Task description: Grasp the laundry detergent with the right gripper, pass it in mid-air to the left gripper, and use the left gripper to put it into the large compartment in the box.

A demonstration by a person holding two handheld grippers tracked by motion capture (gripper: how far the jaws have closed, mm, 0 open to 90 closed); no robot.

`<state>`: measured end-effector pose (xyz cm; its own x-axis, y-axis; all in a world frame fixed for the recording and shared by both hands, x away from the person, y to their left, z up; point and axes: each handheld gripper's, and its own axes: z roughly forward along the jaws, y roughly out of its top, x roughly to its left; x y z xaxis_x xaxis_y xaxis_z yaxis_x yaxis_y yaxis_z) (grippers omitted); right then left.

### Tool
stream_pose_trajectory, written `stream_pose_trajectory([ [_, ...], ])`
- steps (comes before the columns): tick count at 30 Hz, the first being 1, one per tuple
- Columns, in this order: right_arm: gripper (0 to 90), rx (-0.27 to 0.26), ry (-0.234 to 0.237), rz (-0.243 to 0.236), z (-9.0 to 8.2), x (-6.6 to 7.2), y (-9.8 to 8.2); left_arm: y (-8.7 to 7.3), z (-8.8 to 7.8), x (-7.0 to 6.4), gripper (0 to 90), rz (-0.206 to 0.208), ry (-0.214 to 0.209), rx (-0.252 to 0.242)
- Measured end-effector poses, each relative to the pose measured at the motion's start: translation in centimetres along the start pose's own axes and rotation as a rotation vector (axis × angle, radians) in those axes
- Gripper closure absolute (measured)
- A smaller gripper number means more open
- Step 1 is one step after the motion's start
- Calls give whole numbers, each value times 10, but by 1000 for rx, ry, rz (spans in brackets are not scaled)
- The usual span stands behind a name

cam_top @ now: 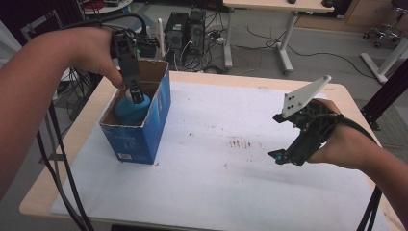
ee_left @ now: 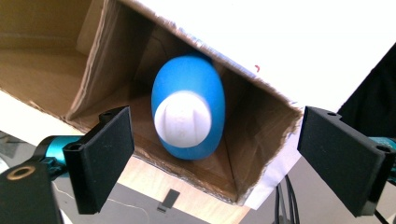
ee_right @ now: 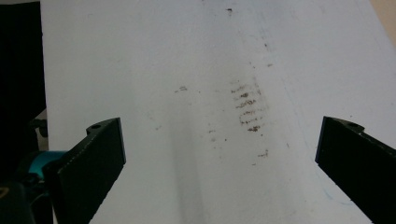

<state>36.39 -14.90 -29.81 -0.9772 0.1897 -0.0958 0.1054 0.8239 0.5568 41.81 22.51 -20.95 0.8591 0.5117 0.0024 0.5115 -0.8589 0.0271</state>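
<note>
A blue bottle [cam_top: 129, 109] with a white cap [ee_left: 183, 119] stands inside an open blue cardboard box [cam_top: 144, 132] at the table's left. My left gripper [cam_top: 137, 95] points down into the box just above the bottle. Its jaws stand wide apart in the left gripper view, and the bottle [ee_left: 189, 105] sits below and between them, untouched. My right gripper [cam_top: 281, 156] hovers over the white sheet [cam_top: 231, 159] at the right, open, with nothing between its jaws [ee_right: 219, 163]. A grey three-cornered plate [cam_top: 303, 97] sits on top of it.
The box [ee_left: 243, 140] has torn brown flaps and a bare cardboard inside. Brown smudges [ee_right: 247, 109] mark the white sheet near the middle. Computer towers [cam_top: 185, 31], cables and desk legs stand on the floor beyond the table's far edge.
</note>
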Motion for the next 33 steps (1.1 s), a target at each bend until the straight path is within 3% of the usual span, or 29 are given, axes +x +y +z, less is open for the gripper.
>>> stream_pose_trajectory([
  [5, 9, 11, 12, -2, -5, -4, 1, 9, -6, -9, 69, 45, 3, -7],
  [8, 9, 35, 18, 2, -8, -8, 1, 22, -8, -18, 70, 101, -15, -12],
  [12, 9, 54, 26, 4, -11, -13, 2, 33, -5, -22, 69, 135, -27, -12],
  [18, 9, 128, 49, -11, -16, -22, 0, 57, 10, -20, 51, 163, -39, 13],
  [28, 9, 191, 86, -16, -18, -29, -9, 94, 39, -17, 16, 228, -79, 19],
  [31, 9, 217, 92, -31, -17, -29, -10, 104, 49, -17, 16, 256, -73, 30],
  [32, 9, 231, 95, -34, -17, -29, -10, 110, 54, -17, 16, 295, -51, 28],
  [33, 9, 243, 101, -33, -17, -28, -11, 112, 57, -17, 16, 295, -48, 32],
])
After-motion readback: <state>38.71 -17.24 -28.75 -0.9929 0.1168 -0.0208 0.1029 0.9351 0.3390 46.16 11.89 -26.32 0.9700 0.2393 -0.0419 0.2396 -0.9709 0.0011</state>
